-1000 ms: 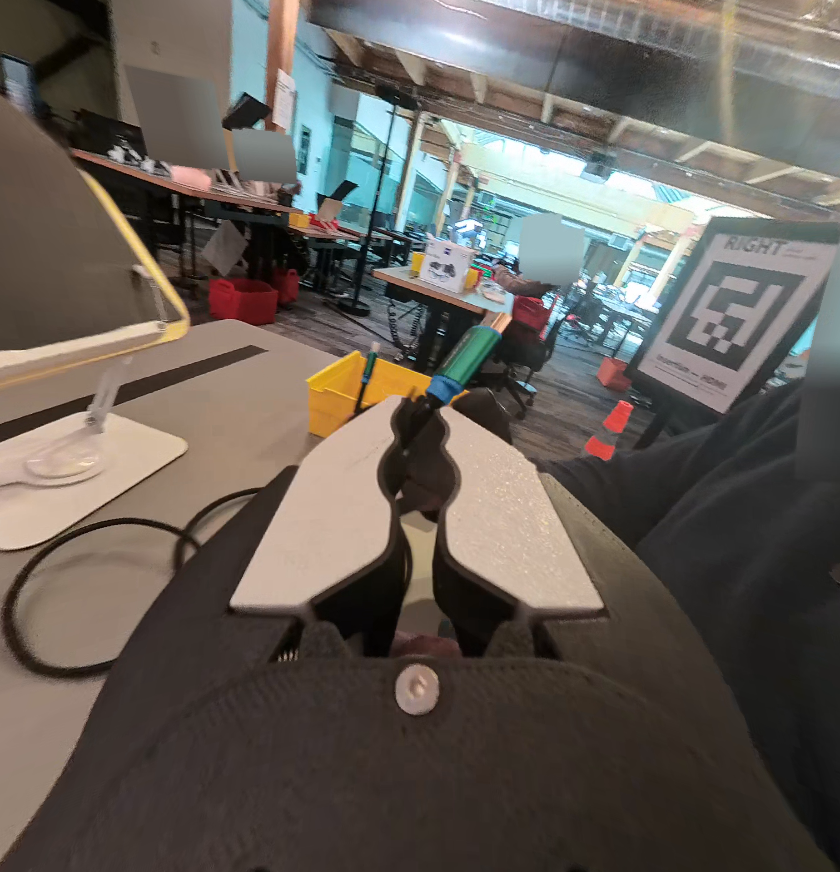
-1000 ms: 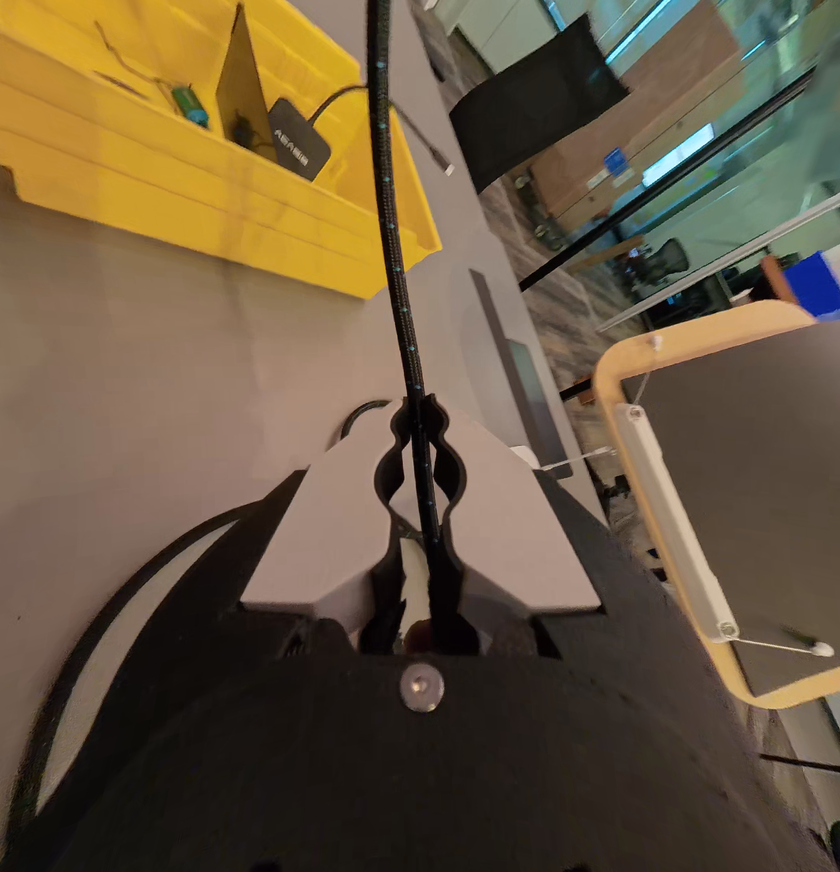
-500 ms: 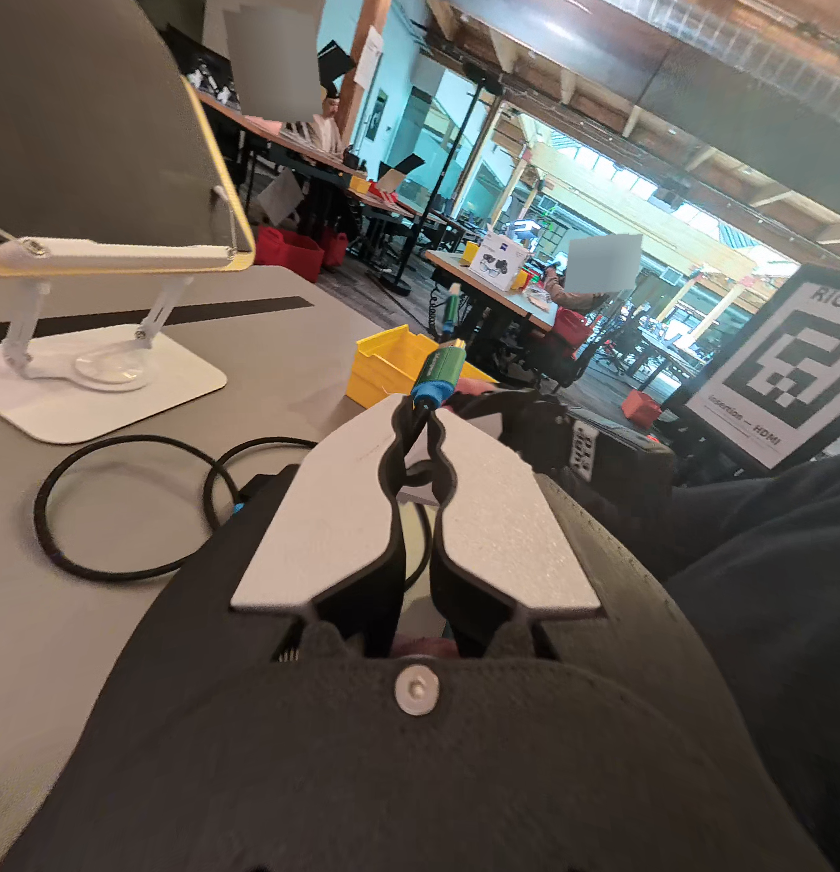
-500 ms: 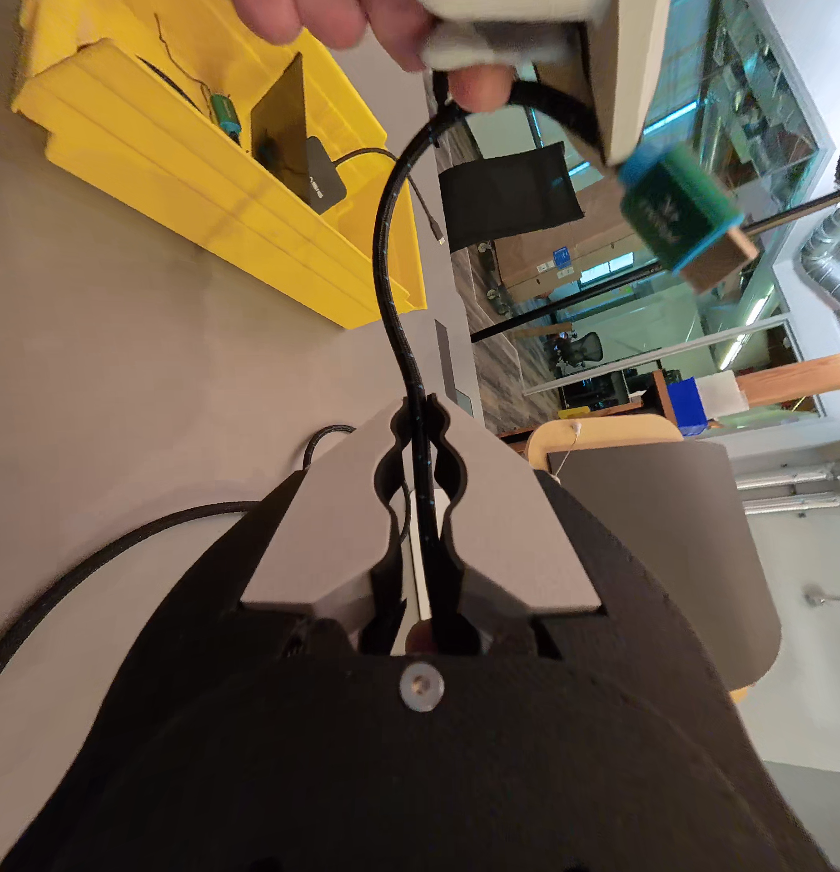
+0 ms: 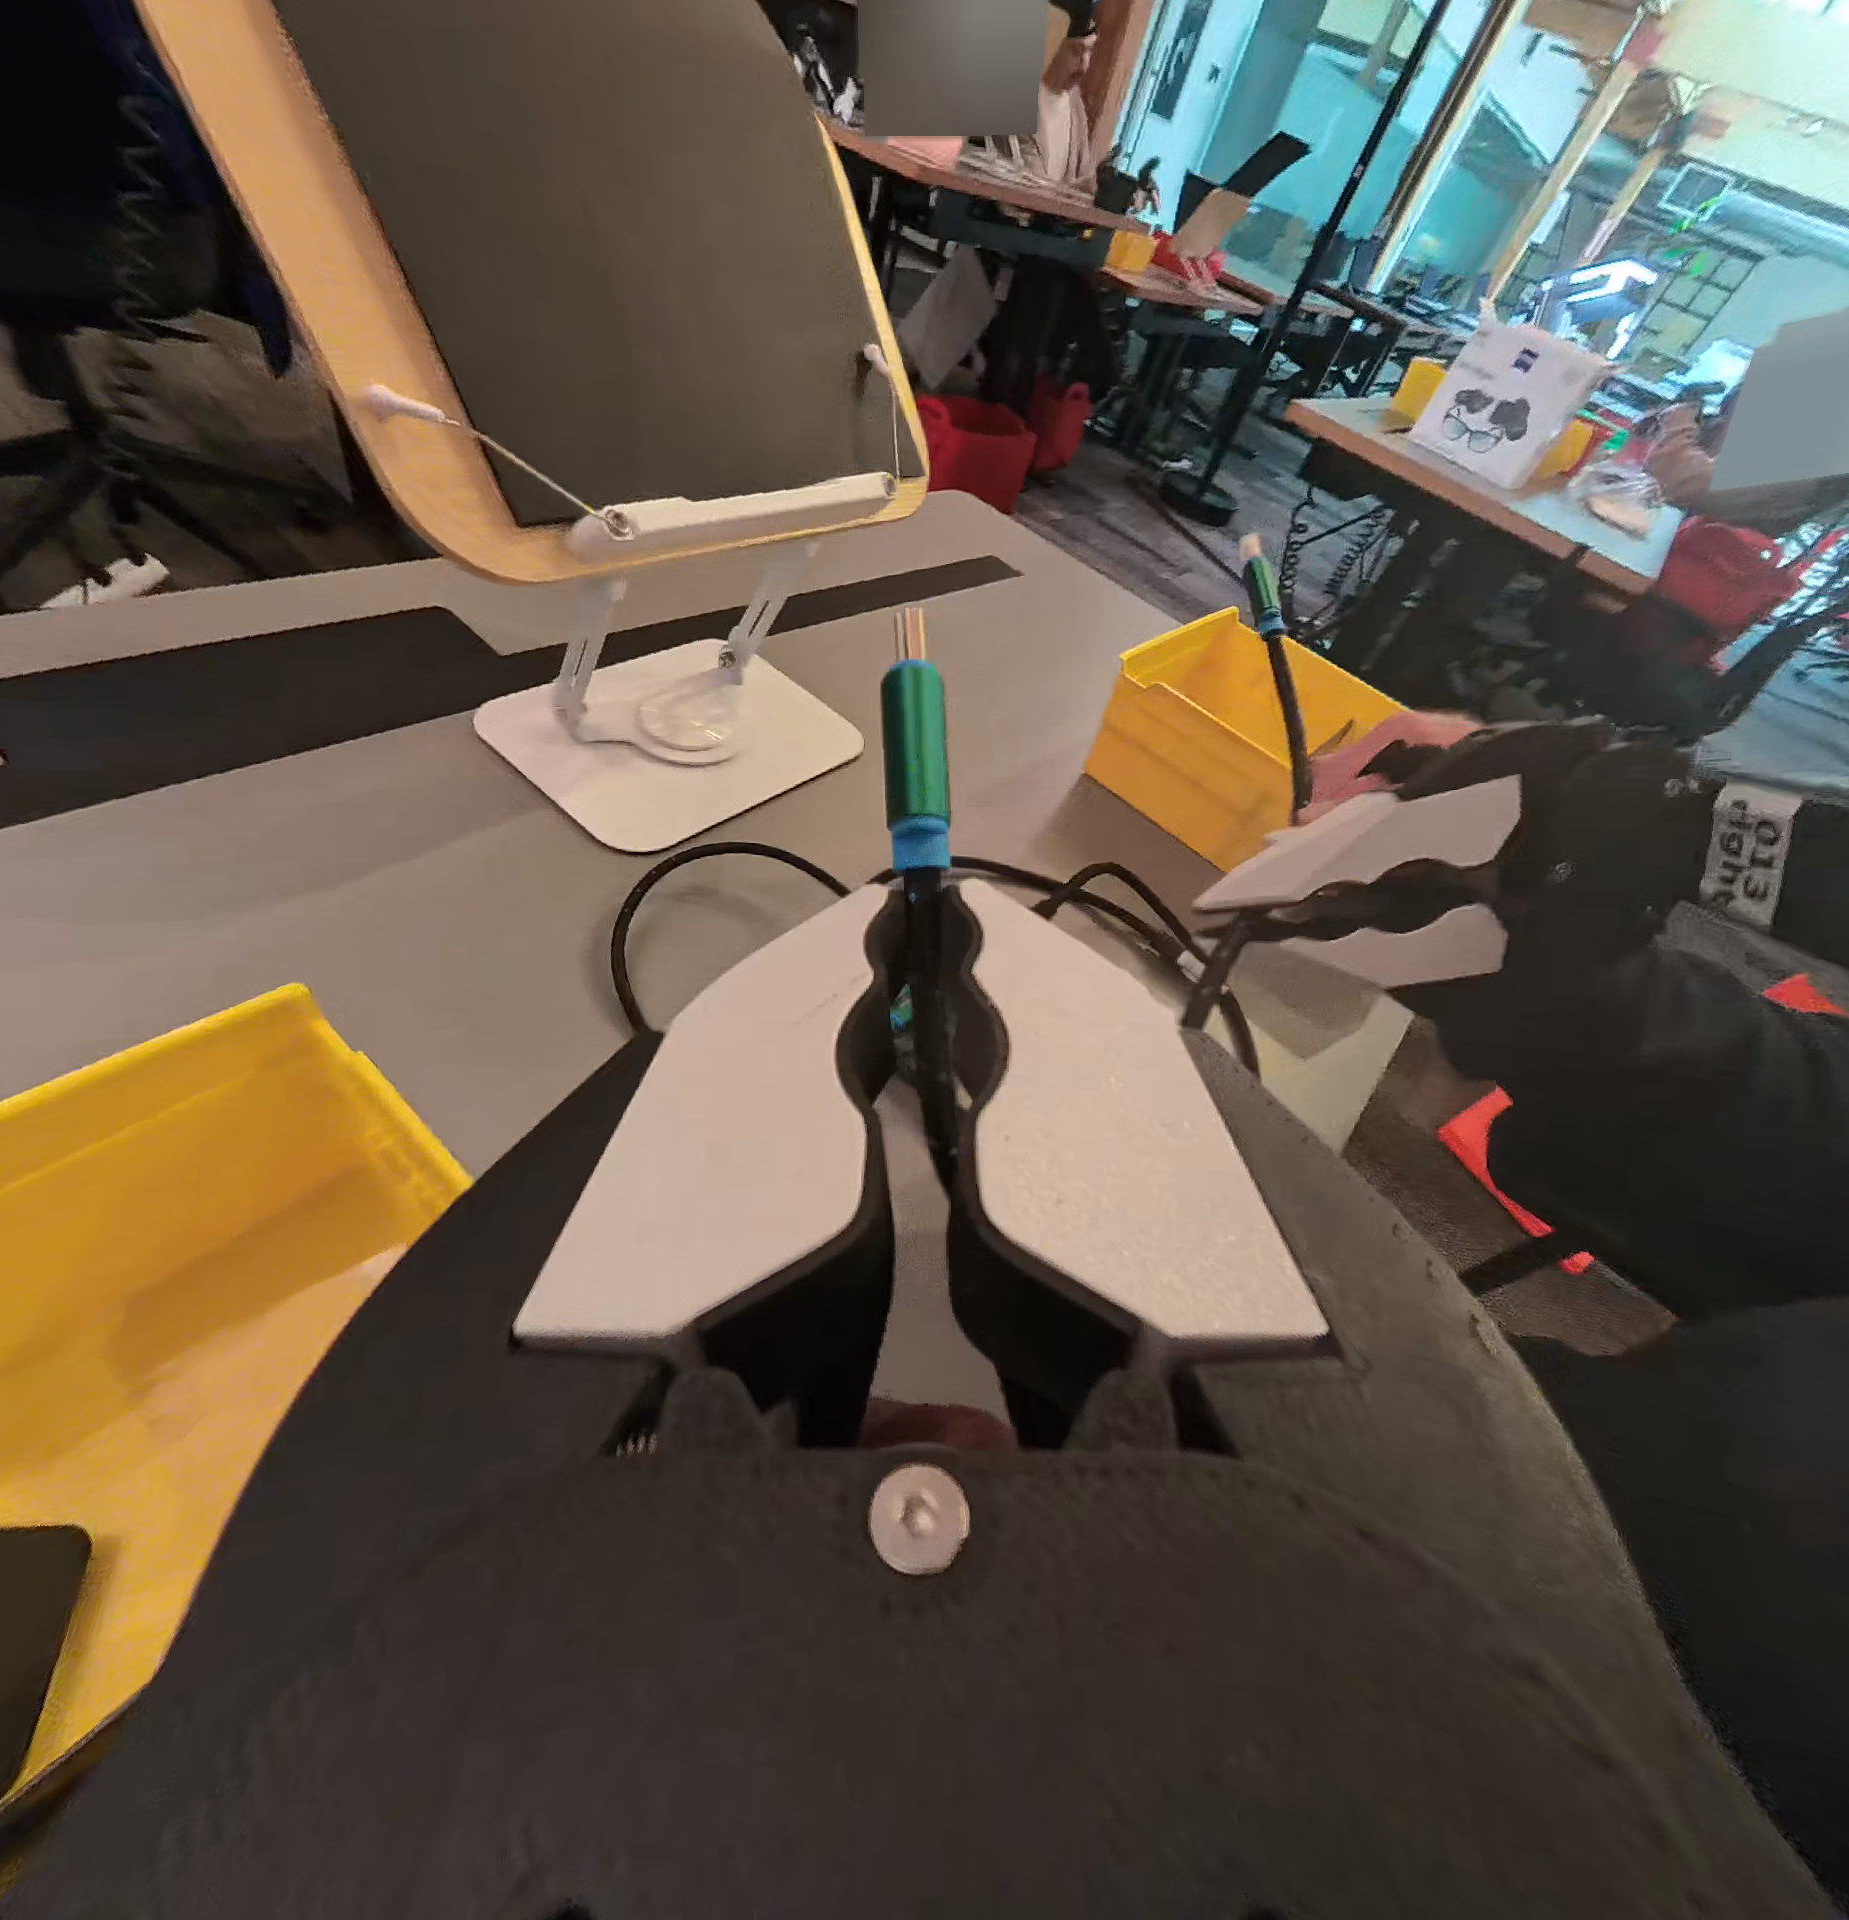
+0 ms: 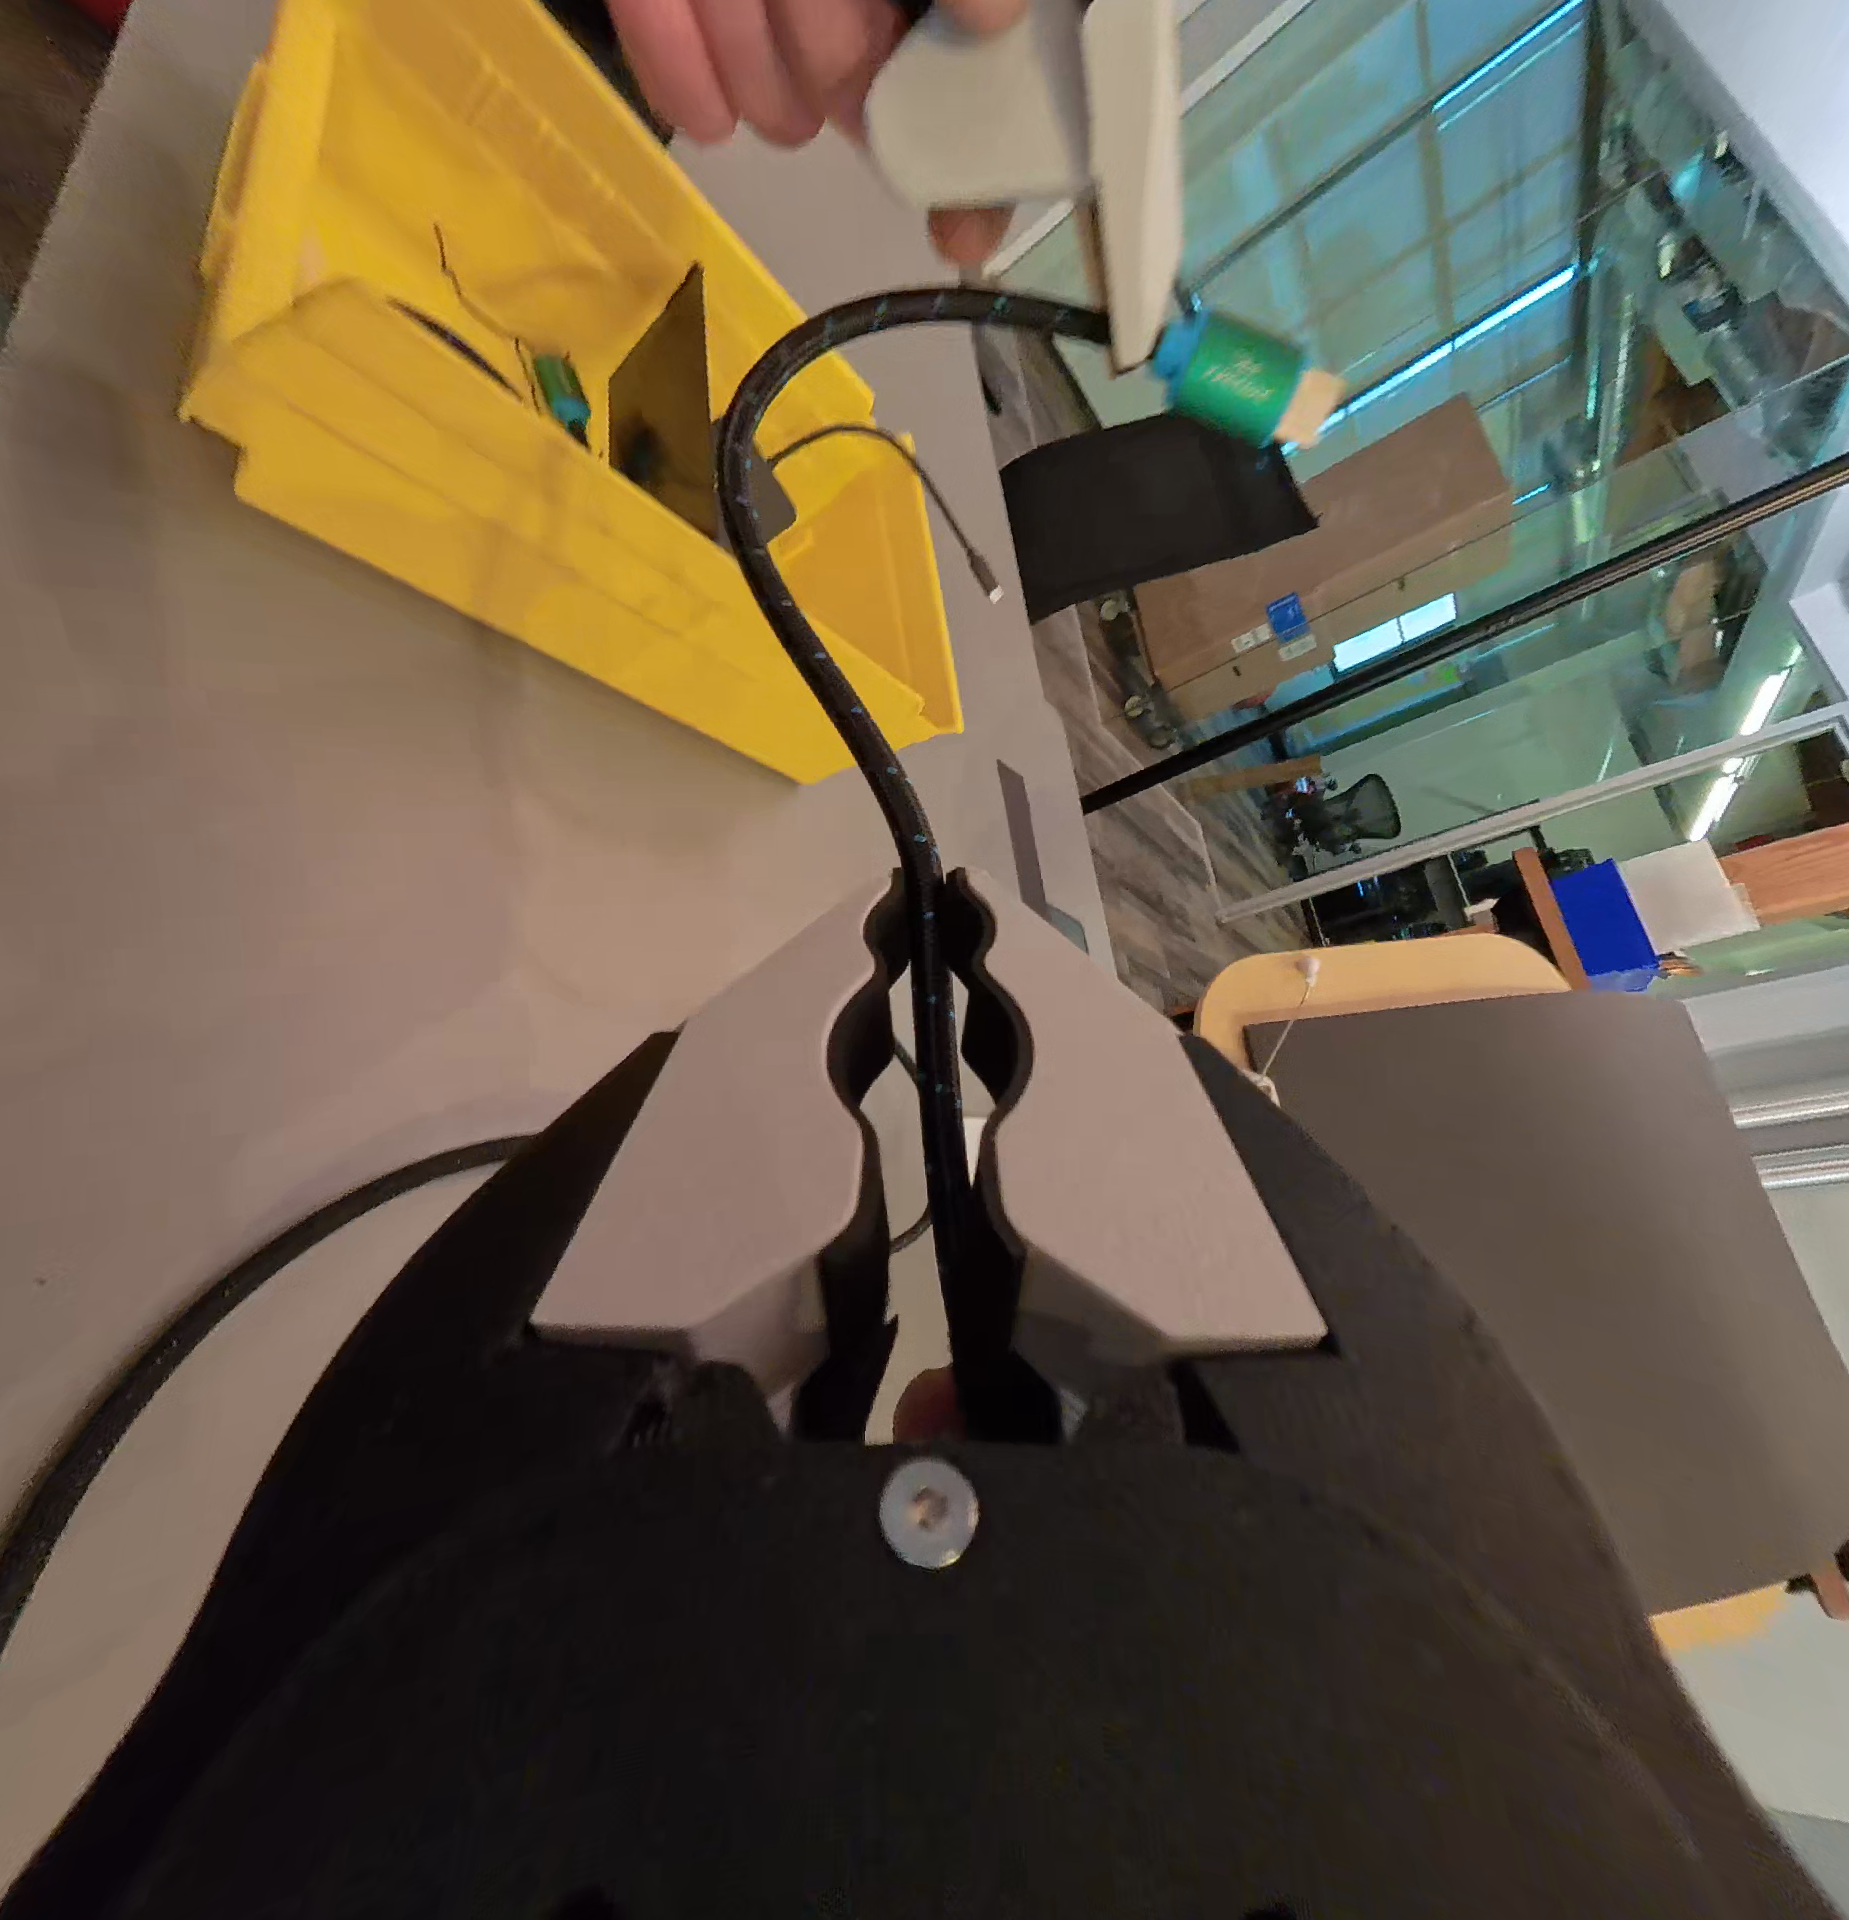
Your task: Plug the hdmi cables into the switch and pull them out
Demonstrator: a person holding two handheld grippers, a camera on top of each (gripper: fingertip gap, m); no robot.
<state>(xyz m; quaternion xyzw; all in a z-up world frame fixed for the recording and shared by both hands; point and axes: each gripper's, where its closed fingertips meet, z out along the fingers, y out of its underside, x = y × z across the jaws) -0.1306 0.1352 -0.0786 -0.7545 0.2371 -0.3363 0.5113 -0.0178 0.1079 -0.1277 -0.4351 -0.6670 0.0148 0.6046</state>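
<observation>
The left gripper (image 5: 925, 914) is seen closed, its grey fingers (image 5: 733, 1143) clamped on a black braided HDMI cable (image 5: 935, 1039) just behind the plug. The green plug (image 5: 915, 769), with its blue collar, is held upright above the grey table (image 5: 276, 831), pointing away from the camera and clear of the surface.

The right gripper (image 6: 930, 904) is likewise shut on a black braided cable (image 6: 795, 623). From the right wrist view this cable is seen to rise from the jaws and curve over to the right, where it meets a finger of the left gripper and ends in the green plug — so both claws appear to be closed on one cable, the left near the plug and the right farther down its length.

The switch (image 5: 16, 1662), a flat black box, is seen at the near left inside a yellow bin (image 5: 172, 1195), apart from the held plug. A second yellow bin (image 5: 1190, 727) is set at the far right of the table, just beside the right gripper. Over it a second green plug (image 5: 1263, 597) is seen standing up on its cable; whether it is gripped cannot be told.

A tilted panel on a white stand (image 5: 671, 758) is placed at the far side, and slack cable (image 5: 629, 935) is looped on the table between it and the grippers.
</observation>
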